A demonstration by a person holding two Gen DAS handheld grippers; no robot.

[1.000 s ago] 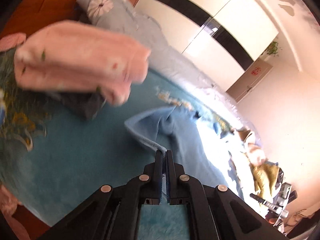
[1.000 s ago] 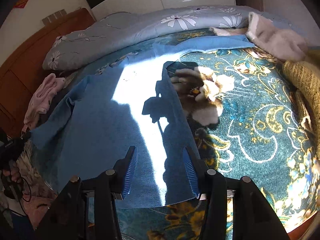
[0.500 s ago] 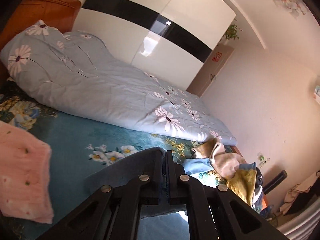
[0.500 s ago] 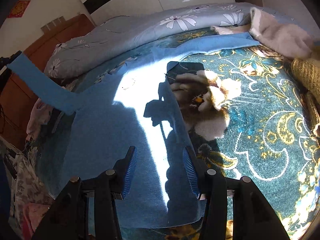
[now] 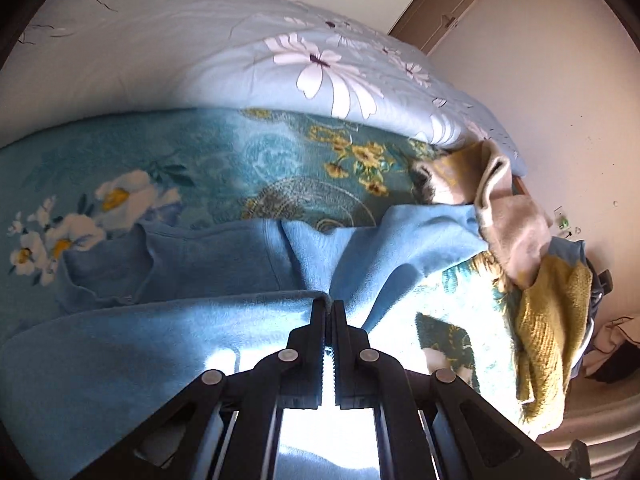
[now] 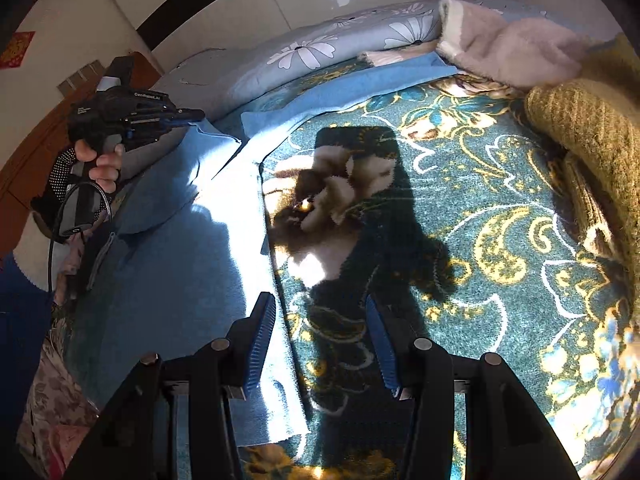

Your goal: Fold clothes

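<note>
Left gripper point(image 5: 328, 308): jaws clenched on an edge of the blue garment point(image 5: 168, 344), fabric pinched between the tips. Since a second ago, lifted off the pink-clothes end of the bed and carried across; half a second back, raised high with a strip of blue trailing from it; now lowered, with the held flap draped over the body of the garment. Seen also in the right view, left gripper point(image 6: 188, 114) with the flap point(image 6: 176, 184) hanging from it above the flat portion. Judged: a sleeve or side panel being folded inward, the fold made but not yet laid flat or let go.

Garment spread on the teal floral blanket point(image 5: 280, 168), its far end running toward the beige garment point(image 5: 516, 236) and the mustard knit point(image 5: 548, 328) at the right. Flowered quilt point(image 5: 280, 48) behind, along the wall side.

Right gripper point(image 6: 320, 340): jaws released, well apart, holding nothing. Hovering over the garment's right edge point(image 6: 260, 320) and the bare blanket point(image 6: 480, 240), little changed in position over the last second.

Assessment: first inward fold nearly placed. Next step judged to be lowering and releasing the flap, then a matching fold from the right edge. Risk: flap bunching on release; smoothing likely required.
</note>
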